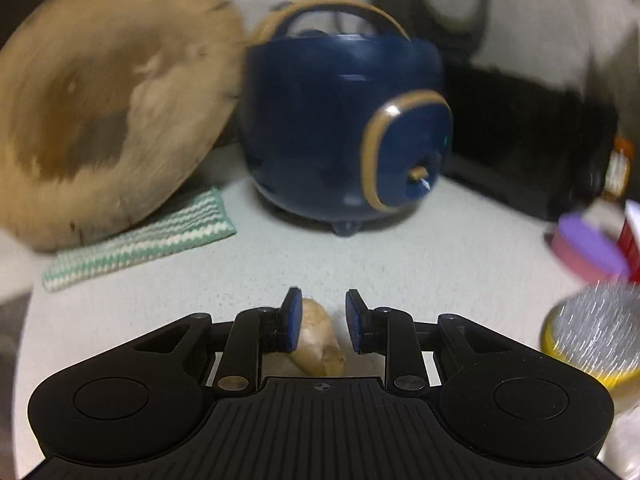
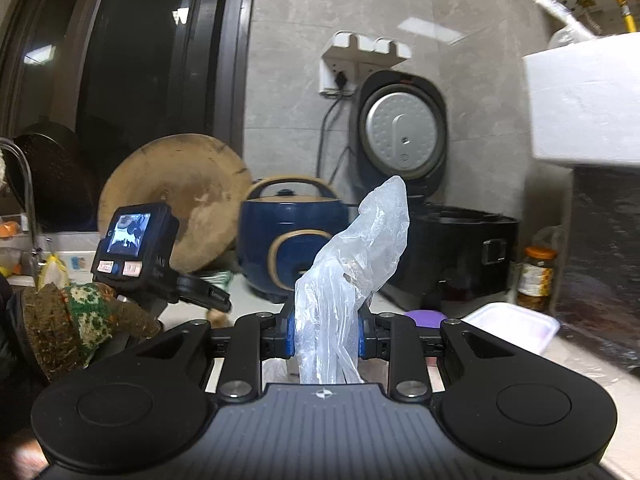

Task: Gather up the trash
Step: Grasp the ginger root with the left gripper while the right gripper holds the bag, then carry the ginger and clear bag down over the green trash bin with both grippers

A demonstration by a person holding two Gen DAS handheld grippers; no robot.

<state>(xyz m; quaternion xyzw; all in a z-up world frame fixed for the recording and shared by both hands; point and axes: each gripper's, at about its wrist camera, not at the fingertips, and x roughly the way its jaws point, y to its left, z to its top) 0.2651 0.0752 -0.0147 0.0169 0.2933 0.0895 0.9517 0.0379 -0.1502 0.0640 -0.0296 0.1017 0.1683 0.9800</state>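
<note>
Two grippers in play here, each doing its own thing. The left gripper (image 1: 322, 320) has its blue pads spread apart over the pale speckled countertop (image 1: 400, 256), with a small tan knobbly piece of ginger (image 1: 320, 340) lying between them; the left pad looks like it's touching or just beside the ginger, the right pad is clear of it, so nothing's actually gripped. Straight ahead of it sits a round navy-blue cooker with tan trim (image 1: 340, 128), and to the left a big round wooden chopping board (image 1: 108, 120) leans up, its lower edge on a green-and-white striped knitted cloth (image 1: 140, 240). Off to the right there's a purple lid (image 1: 588, 244) and a yellow-rimmed wire-bristle brush (image 1: 596, 332), both blurry. The right gripper (image 2: 326, 332) is clamped on a crumpled clear plastic bag (image 2: 356, 252) that sticks up between its pads. In that view you can also see the other gripper's camera unit (image 2: 132, 240) and a patterned knitted sleeve (image 2: 84, 320) at the left, plus a black rice cooker with its lid open (image 2: 404, 136) against the grey wall.
</note>
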